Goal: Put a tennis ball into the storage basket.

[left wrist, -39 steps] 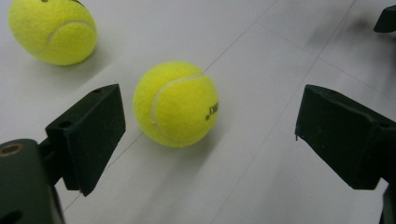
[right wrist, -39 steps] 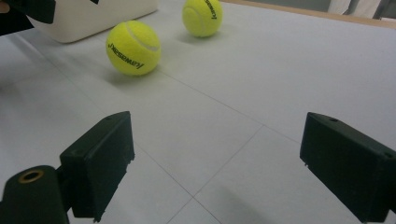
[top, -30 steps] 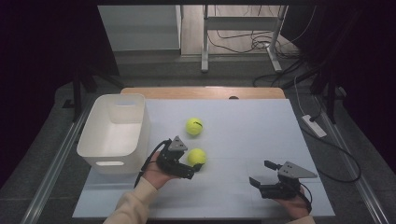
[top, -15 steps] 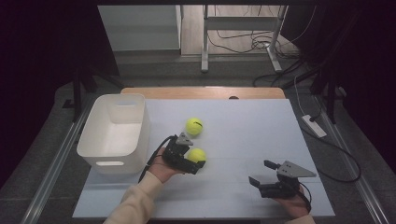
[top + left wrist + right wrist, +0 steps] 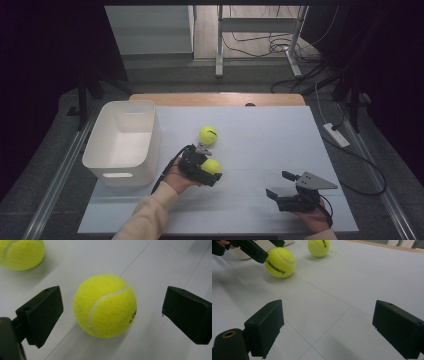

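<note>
In the high view, the left tool (image 5: 212,170) is sitting at the near ball (image 5: 212,165) on the worktop (image 5: 280,145). In the left gripper view, its jaws are standing wide around it, untouching. In the right gripper view, the right tool (image 5: 327,327) is gaping wide, holding nothing.

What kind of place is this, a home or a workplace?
Most likely a lab or workshop set up for recording. A table with a plain white cover holds just two tennis balls and a white bin, with loose cables on the floor behind and dark surroundings.
</note>
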A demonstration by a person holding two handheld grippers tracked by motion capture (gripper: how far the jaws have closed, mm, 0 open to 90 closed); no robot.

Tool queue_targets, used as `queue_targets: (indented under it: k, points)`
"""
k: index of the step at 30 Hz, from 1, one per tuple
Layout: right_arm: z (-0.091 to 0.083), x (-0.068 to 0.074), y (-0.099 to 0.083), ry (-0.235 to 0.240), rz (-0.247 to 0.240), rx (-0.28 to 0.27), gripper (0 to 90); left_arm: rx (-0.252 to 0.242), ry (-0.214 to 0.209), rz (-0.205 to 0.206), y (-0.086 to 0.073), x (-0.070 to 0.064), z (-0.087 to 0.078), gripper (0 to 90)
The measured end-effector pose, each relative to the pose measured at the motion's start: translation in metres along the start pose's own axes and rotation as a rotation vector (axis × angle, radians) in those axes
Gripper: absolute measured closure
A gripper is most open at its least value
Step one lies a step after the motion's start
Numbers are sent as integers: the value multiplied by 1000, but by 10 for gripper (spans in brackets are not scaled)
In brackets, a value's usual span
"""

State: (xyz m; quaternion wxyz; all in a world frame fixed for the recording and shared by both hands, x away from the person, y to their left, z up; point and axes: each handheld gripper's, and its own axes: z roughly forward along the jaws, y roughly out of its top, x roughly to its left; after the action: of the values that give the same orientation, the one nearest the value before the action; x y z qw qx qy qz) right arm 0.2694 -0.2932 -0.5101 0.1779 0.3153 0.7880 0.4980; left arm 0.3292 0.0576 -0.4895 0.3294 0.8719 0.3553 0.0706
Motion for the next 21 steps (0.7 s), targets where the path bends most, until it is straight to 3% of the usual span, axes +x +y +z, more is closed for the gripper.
queue_targets:
  k: [9, 11, 12, 13, 14, 21]
  points:
    - [0, 1, 0, 6, -5, 0, 100, 53, 22, 9, -1, 2, 13, 39]
    - [1, 0, 0, 6, -4, 0, 100, 52, 31, 7, -2, 2, 14, 74]
    - [1, 0, 0, 7, -5, -3, 100, 46, 34, -1, -2, 2, 14, 154]
    - [1, 0, 0, 7, -5, -3, 100, 46, 29, -3, -1, 2, 13, 154]
    - [1, 0, 0, 7, -5, -3, 100, 46, 26, -3, -1, 3, 13, 239]
    - [1, 0, 0, 6, -5, -5, 100, 38, 29, -2, -2, 3, 10, 265]
